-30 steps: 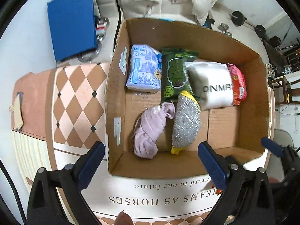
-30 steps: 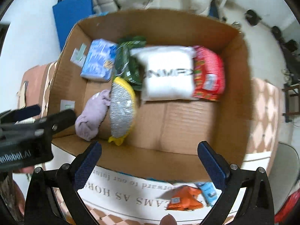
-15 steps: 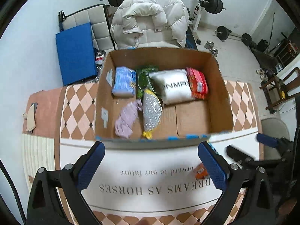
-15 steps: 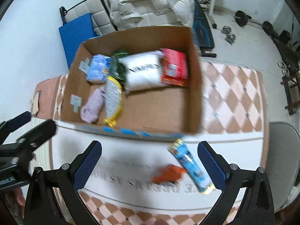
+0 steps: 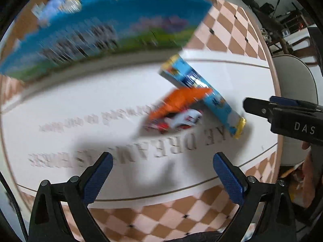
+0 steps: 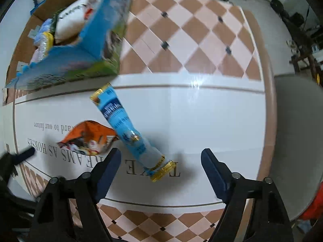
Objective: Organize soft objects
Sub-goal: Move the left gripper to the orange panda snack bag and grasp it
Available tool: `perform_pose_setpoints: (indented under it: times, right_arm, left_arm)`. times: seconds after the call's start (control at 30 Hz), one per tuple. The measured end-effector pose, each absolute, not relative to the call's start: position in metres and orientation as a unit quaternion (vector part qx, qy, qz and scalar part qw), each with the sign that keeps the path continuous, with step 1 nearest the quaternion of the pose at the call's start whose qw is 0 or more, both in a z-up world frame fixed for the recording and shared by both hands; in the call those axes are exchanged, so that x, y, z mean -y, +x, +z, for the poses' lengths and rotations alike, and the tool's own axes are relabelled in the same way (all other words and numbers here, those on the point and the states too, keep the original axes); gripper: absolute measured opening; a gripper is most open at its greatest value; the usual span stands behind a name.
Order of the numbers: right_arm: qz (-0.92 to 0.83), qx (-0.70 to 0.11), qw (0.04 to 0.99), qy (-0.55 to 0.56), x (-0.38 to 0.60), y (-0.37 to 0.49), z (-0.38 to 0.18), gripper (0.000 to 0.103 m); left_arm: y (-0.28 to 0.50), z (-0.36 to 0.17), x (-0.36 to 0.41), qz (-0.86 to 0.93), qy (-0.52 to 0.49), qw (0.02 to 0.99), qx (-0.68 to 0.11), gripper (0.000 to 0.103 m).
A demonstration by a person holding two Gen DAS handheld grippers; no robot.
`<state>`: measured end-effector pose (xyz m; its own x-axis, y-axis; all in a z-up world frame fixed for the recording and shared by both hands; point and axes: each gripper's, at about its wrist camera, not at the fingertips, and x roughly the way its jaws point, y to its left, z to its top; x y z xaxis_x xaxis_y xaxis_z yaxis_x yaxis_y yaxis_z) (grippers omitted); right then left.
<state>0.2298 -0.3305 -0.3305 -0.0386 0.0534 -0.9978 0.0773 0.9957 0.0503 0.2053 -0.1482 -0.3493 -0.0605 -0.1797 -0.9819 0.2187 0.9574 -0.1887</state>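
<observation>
A blue tube with a gold cap lies slantwise on the white printed mat. An orange snack pouch rests against its left side. My right gripper points down over the tube's cap end. Its jaws are closing, the cap sits between them, and the pads are clear of it. My left gripper is open over bare mat, nearer than the blurred pouch and tube. The cardboard box, its outer wall printed blue, holds several soft packs.
The mat lies on a table with a checkered brown-and-pink cloth. A grey chair stands past the table's right edge. Weights and furniture sit on the floor beyond. The left gripper's tip shows at the right wrist view's left edge.
Both grippers have moved back from above the box and come down over the mat, so the tube and pouch now lie close. The right jaws have narrowed.
</observation>
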Motion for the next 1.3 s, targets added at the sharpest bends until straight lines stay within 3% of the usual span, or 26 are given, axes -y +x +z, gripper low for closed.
perform_pose_setpoints:
  times: [0.3, 0.4, 0.47, 0.5, 0.57, 0.9, 1.3]
  right_arm:
    - [-0.014, -0.729, 0.681, 0.063, 0.355, 0.222, -0.354, 0.082]
    - [-0.011, -0.727, 0.683, 0.075, 0.363, 0.222, -0.353, 0.082]
    - [-0.012, -0.726, 0.684, 0.069, 0.365, 0.222, -0.353, 0.08]
    - [-0.013, -0.725, 0.685, 0.064, 0.366, 0.223, -0.353, 0.08]
    - [-0.007, -0.726, 0.684, 0.067, 0.361, 0.228, -0.351, 0.081]
    - [0.029, -0.737, 0.675, 0.021, 0.322, 0.252, -0.364, 0.081]
    - [0.034, -0.758, 0.651, -0.009, 0.279, 0.264, -0.404, 0.079]
  left_arm:
    - [0.225, -0.381, 0.146, -0.084, -0.182, 0.68, -0.705, 0.1]
    - [0.236, -0.386, 0.146, -0.074, -0.194, 0.679, -0.704, 0.098]
    - [0.238, -0.389, 0.147, -0.07, -0.189, 0.681, -0.704, 0.081]
    - [0.241, -0.392, 0.149, -0.069, -0.182, 0.679, -0.708, 0.063]
    - [0.245, -0.397, 0.149, -0.069, -0.171, 0.677, -0.713, 0.057]
    - [0.243, -0.381, 0.119, -0.05, -0.022, 0.707, -0.705, 0.055]
    - [0.264, -0.404, 0.124, -0.045, 0.013, 0.693, -0.72, 0.056]
